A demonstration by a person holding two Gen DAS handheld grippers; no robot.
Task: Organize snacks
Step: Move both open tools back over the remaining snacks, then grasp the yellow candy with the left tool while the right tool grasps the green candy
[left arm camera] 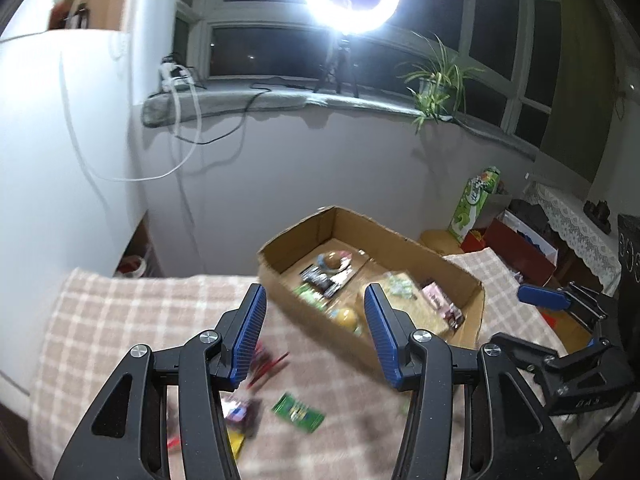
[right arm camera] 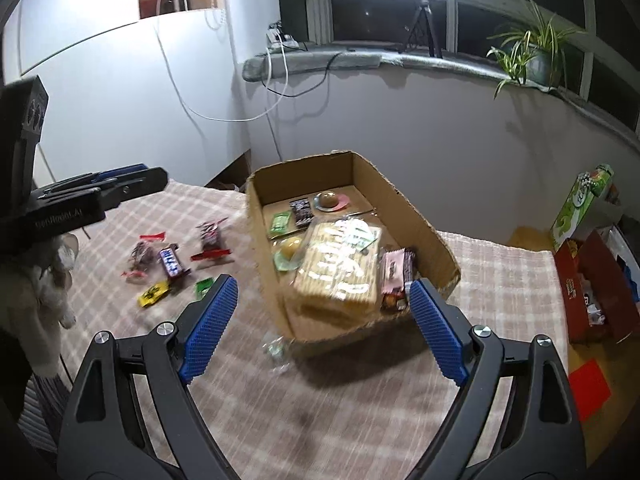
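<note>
Left wrist view: your left gripper [left arm camera: 316, 332] is hanging over the checked cloth of the desk [left arm camera: 132, 312] with jaws parted and nothing between them. The cardboard box [left arm camera: 476, 312] is sitting just ahead, open-topped, already carrying several snacks; blur is hiding which ones. Loose pieces are lying on the cloth below the jaws: a green packet [left arm camera: 298, 410] and red wrappers [left arm camera: 266, 364], too smeared to read. Your right gripper [left arm camera: 560, 308] is showing at the right edge, beside the box.

Right wrist view: your right gripper [right arm camera: 322, 320] is standing wide and empty, aimed at the near wall of the box [right arm camera: 344, 332]. Inside, a big cracker pack [right arm camera: 340, 264] is filling the middle, with small bars and two round jelly cups around it. A clear wrapper [right arm camera: 276, 346] is lying on the cloth just outside the near wall. The loose pile is sitting well left of the box: a blue bar [right arm camera: 172, 262], a yellow packet [right arm camera: 153, 294], a dark pack [right arm camera: 210, 236] and a green one [right arm camera: 203, 286]. Your left gripper [right arm camera: 120, 178] is hovering above that side.

Step in hand, as I'm judging it: you're between picks, both grippers free, box partly filled. Next move is calling for dropping one gripper onto a loose snack on the cloth, closing across its narrow side, then carrying it over the box wall.
</note>
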